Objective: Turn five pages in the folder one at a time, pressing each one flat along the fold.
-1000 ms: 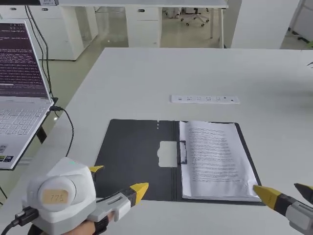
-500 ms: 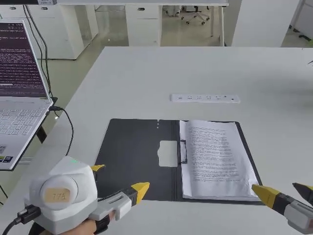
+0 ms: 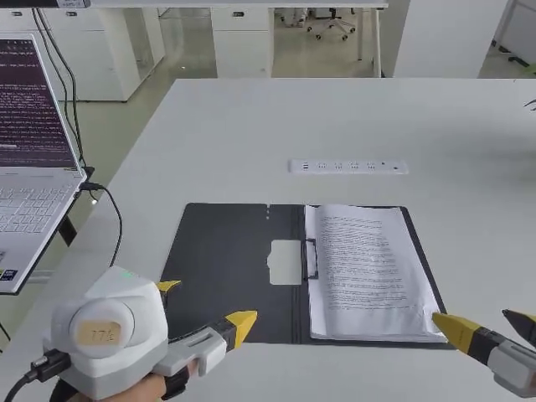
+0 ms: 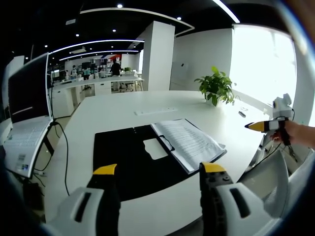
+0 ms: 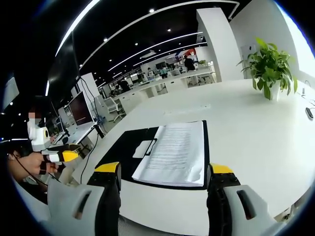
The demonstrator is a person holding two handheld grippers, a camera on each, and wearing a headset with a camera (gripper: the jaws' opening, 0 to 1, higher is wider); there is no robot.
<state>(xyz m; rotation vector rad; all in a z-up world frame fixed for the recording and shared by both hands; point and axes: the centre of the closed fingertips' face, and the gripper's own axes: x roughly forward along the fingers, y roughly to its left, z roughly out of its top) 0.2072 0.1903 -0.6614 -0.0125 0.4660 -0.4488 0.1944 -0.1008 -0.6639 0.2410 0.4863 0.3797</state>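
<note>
Folder point(image 3: 226, 268): black, open flat mid-desk point(image 3: 335, 117); printed pages point(image 3: 373, 268) stacked on its right half. Left tongs point(image 3: 205, 302) and right tongs point(image 3: 481, 320) (both empty) spread apart, at near edge.

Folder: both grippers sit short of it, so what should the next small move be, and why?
Probably ease the right gripper forward to pinch the near right corner of the top page. The folder lies open with that page flat on its right half, and that gripper, open, hovers just off that corner; the left gripper hovers open by the near left edge.
</note>
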